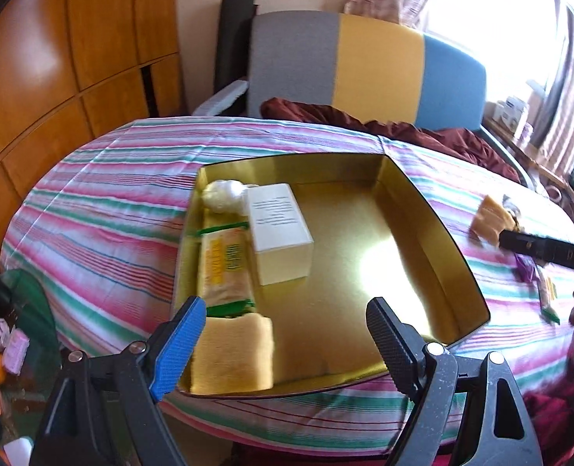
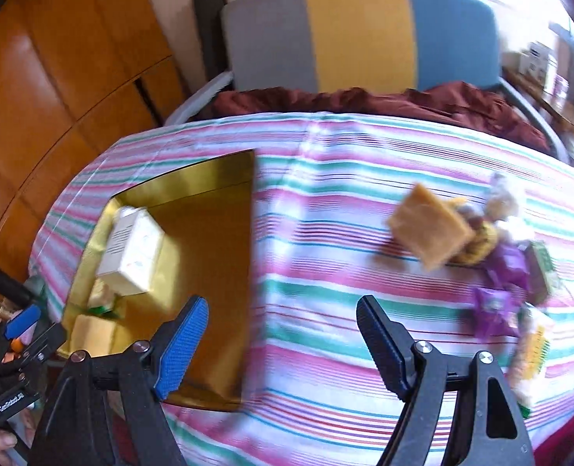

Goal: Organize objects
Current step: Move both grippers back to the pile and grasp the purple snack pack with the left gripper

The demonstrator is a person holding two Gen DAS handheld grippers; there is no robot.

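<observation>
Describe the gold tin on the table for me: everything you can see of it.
The gold tin is a shallow, lidless rectangular box, apparently shiny metal, lying flat on the striped tablecloth. Along its left wall sit a white wrapped ball, a yellow-and-green packet and a yellow block, with a white box beside them. The right half is bare, and neither gripper touches it.

Left hand-held gripper (image 1: 283,318) and right hand-held gripper (image 2: 283,320) gape empty.
</observation>
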